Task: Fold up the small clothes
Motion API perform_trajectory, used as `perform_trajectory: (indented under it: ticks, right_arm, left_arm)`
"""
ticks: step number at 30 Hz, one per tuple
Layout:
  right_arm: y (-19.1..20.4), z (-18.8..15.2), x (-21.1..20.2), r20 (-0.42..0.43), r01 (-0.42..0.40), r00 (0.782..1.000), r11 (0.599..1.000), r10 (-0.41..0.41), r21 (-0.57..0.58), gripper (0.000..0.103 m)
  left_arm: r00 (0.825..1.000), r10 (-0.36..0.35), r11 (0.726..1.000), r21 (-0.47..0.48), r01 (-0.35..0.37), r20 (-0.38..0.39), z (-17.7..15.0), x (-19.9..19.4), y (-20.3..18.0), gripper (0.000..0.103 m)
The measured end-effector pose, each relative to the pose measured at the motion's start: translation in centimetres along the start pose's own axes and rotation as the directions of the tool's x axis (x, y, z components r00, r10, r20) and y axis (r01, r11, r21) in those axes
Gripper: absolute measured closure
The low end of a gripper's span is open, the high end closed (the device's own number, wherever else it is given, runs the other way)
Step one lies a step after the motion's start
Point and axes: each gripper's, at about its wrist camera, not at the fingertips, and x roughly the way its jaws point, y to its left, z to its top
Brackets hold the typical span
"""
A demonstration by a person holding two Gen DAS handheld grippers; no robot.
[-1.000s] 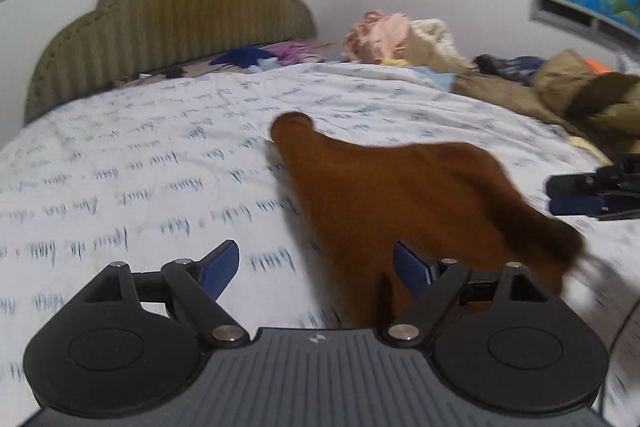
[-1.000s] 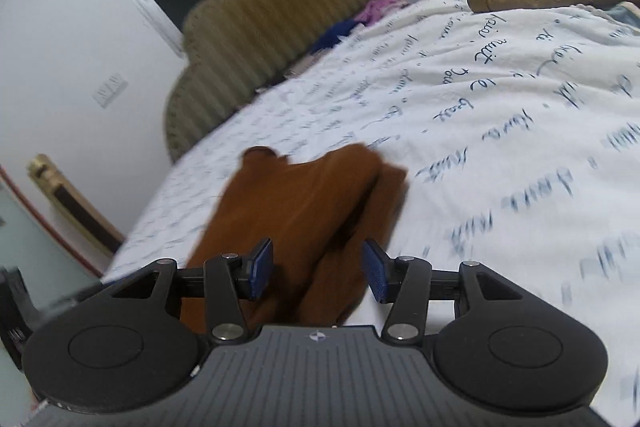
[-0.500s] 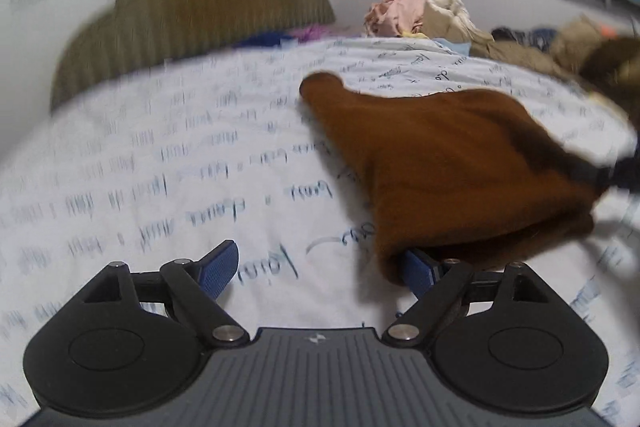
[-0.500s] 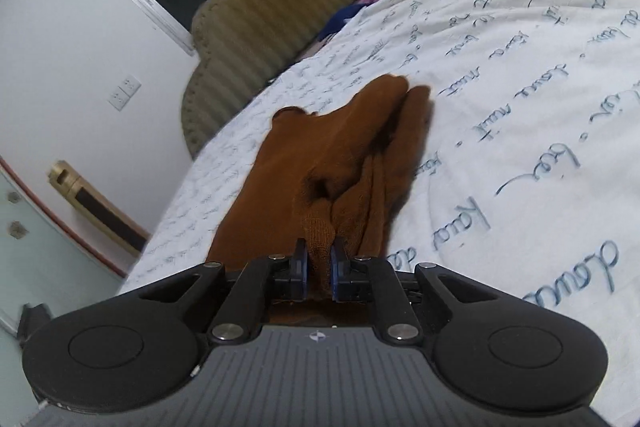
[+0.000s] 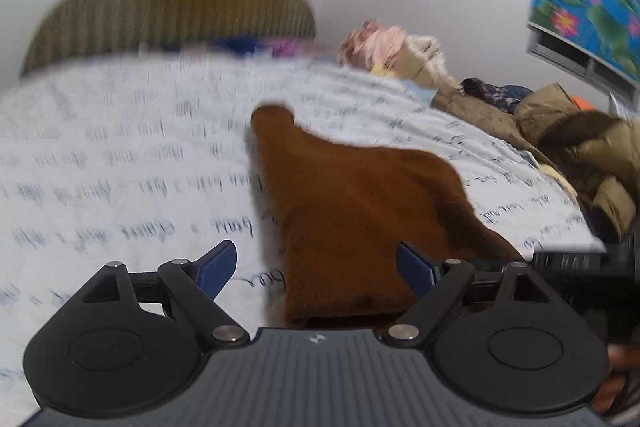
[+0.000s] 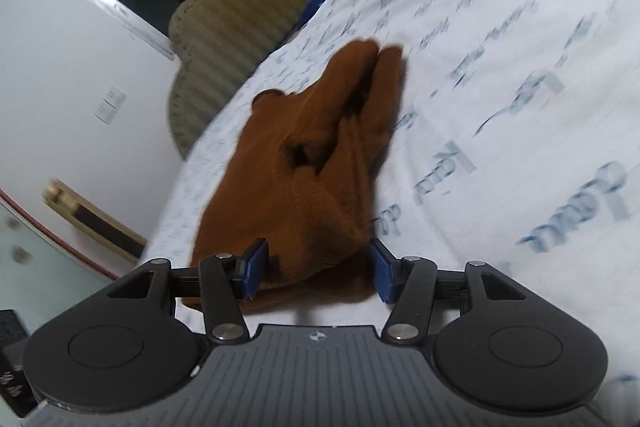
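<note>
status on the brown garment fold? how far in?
Done: the brown garment lies on the bedsheet, bunched with one layer lapped over, not neat. In hand: nothing gripped. The right tongs are opening astride its near edge, pads off the cloth; the left tongs stand wide, its near corner between them. Left: squaring and finishing the fold, then the clothes pile at the far side.
</note>
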Motion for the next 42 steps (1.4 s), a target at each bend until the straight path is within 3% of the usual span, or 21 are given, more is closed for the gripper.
perform_trajectory:
  ticks: [1, 3, 4, 6, 8, 10, 12, 13, 14, 16, 18, 19, 21, 25, 31, 42]
  right_arm:
    - [-0.1, 0.1, 0.4, -0.006, 0.01, 1.0, 1.0, -0.01, 0.001, 0.073]
    - [0.0, 0.3, 0.7, -0.018, 0.007, 1.0, 1.0, -0.007, -0.011, 0.08]
    - [0.4, 0.6, 0.5, -0.017, 0.024, 1.0, 0.998, -0.025, -0.053, 0.083]
    - [2.6, 0.9, -0.3, 0.02, 0.116, 0.993, 0.969, -0.115, -0.22, 0.085]
    - [5.4, 0.8, -1.3, 0.083, 0.212, 0.977, 0.891, -0.196, -0.402, 0.088]
    - [7.4, 0.6, -1.8, 0.124, 0.269, 0.963, 0.817, -0.24, -0.511, 0.089]
    - [7.9, 0.1, -1.5, 0.114, 0.3, 0.951, 0.765, -0.288, -0.57, 0.082]
    - [7.8, -0.3, -1.2, 0.126, 0.331, 0.939, 0.749, -0.319, -0.574, 0.068]
    - [7.6, -1.0, -0.9, 0.151, 0.374, 0.923, 0.727, -0.355, -0.576, 0.061]
    - [7.2, -2.2, -1.2, 0.229, 0.448, 0.893, 0.707, -0.388, -0.547, 0.039]
    - [6.8, -2.9, -2.0, 0.279, 0.466, 0.884, 0.753, -0.375, -0.465, 0.028]
    - [6.7, -2.9, -2.0, 0.276, 0.447, 0.893, 0.776, -0.355, -0.445, 0.023]
    - [6.5, -3.2, -1.5, 0.249, 0.405, 0.913, 0.794, -0.323, -0.453, 0.0]
    - [5.8, -3.7, 0.9, 0.259, 0.465, 0.885, 0.743, -0.386, -0.481, 0.0]
    - [5.0, -4.1, 1.0, 0.242, 0.435, 0.9, 0.774, -0.362, -0.46, 0.0]
    - [5.7, -4.9, 1.1, 0.288, 0.476, 0.879, 0.725, -0.379, -0.498, 0.0]
  left_arm:
    - [0.998, -0.035, 0.998, -0.056, 0.033, -0.043, 0.1, 1.2, 0.7, 0.017]
    - [0.991, -0.101, 0.99, -0.11, 0.091, -0.092, -0.4, 2.5, 1.2, 0.057]
    - [0.987, -0.097, 0.991, -0.102, 0.084, -0.126, -0.7, 2.9, 0.7, 0.077]
    - [0.99, -0.056, 0.997, -0.066, 0.047, -0.128, -1.3, 2.7, -0.5, 0.077]
    - [0.994, -0.034, 0.999, -0.024, 0.031, -0.106, -1.7, 1.9, -1.7, 0.077]
    - [0.997, 0.021, 1.0, -0.011, -0.022, -0.076, -2.0, 1.5, -2.3, 0.076]
    - [0.995, 0.084, 0.996, -0.014, -0.085, -0.062, -2.4, 1.5, -2.3, 0.071]
    - [0.993, 0.105, 0.994, -0.023, -0.106, -0.06, -2.6, 1.5, -2.2, 0.058]
    - [0.99, 0.128, 0.991, -0.03, -0.13, -0.057, -2.8, 1.5, -2.1, 0.04]
    - [0.982, 0.186, 0.982, -0.028, -0.187, -0.041, -3.3, 1.3, -1.8, 0.026]
    - [0.978, 0.205, 0.979, -0.011, -0.205, -0.033, -3.5, 1.0, -1.8, 0.026]
    - [0.977, 0.208, 0.978, -0.008, -0.209, -0.034, -3.6, 1.0, -1.8, 0.024]
    - [0.973, 0.23, 0.973, -0.01, -0.23, -0.028, -3.8, 1.1, -1.8, 0.017]
    - [0.97, 0.244, 0.97, -0.023, -0.244, -0.014, -4.6, 1.2, -1.7, 0.012]
    - [0.966, 0.259, 0.966, -0.024, -0.259, -0.006, -4.9, 1.4, -1.7, 0.007]
    - [0.965, 0.262, 0.964, -0.029, -0.262, -0.006, -5.0, 1.4, -1.6, 0.004]
